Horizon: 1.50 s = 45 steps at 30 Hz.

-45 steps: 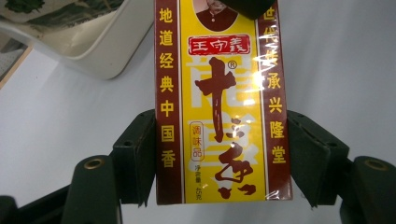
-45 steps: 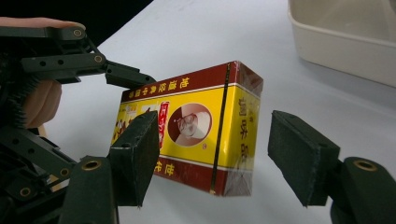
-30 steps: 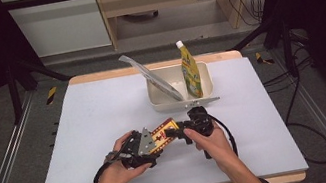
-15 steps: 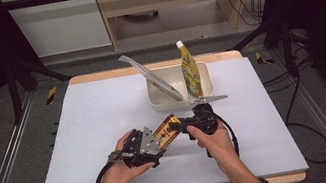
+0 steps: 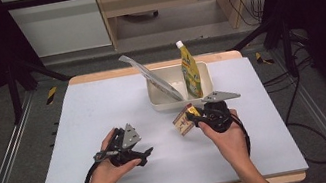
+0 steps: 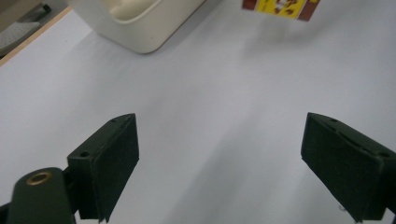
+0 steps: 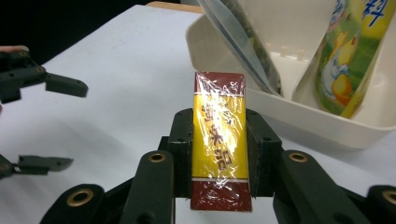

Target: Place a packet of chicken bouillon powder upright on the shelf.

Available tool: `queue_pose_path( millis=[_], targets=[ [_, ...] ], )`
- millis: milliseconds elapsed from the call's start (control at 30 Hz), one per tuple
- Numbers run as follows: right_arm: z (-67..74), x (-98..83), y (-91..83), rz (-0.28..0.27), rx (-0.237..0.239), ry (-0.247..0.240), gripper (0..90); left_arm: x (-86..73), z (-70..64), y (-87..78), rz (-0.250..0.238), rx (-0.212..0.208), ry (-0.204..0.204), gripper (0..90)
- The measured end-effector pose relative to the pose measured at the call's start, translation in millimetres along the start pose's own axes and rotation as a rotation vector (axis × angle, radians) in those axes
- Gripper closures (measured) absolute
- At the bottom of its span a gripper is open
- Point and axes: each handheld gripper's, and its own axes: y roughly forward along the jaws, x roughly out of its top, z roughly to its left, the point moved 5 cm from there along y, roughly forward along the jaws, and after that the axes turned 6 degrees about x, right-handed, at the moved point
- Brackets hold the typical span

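One yellow-maroon packet (image 7: 219,144) clamped in right hand-held gripper (image 7: 219,154); left hand-held gripper (image 6: 219,163) spread wide, empty.

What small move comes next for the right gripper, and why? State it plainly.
Probably carry the yellow-and-maroon packet forward over the cream bin and lower it in. The right gripper is shut on the packet and holds it above the table just short of the bin, where a yellow pouch and a clear bag already stand. The left gripper is open and holds nothing.
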Motion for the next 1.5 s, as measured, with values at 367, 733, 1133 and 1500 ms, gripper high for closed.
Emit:
queue_pose_path(
  millis=[367,733,1133,1500],
  targets=[
    [-2.2,4.4,-15.0,0.022,-0.129,-0.097,68.0,-27.2,35.8,-18.6,0.027,0.093,-0.102,8.7],
    [-35.8,24.6,-50.0,0.048,-0.272,-0.078,68.0,-67.1,52.4,-45.4,0.046,0.162,-0.173,7.0],
    [-76.9,80.4,-70.0,0.119,-0.371,-0.054,67.9,-83.7,73.4,-60.7,0.022,0.233,-0.286,7.0],
    [-95.8,134.2,-43.8,0.131,-0.41,-0.014,67.8,-84.4,72.5,-58.2,0.023,0.224,-0.303,7.1]
  ],
)
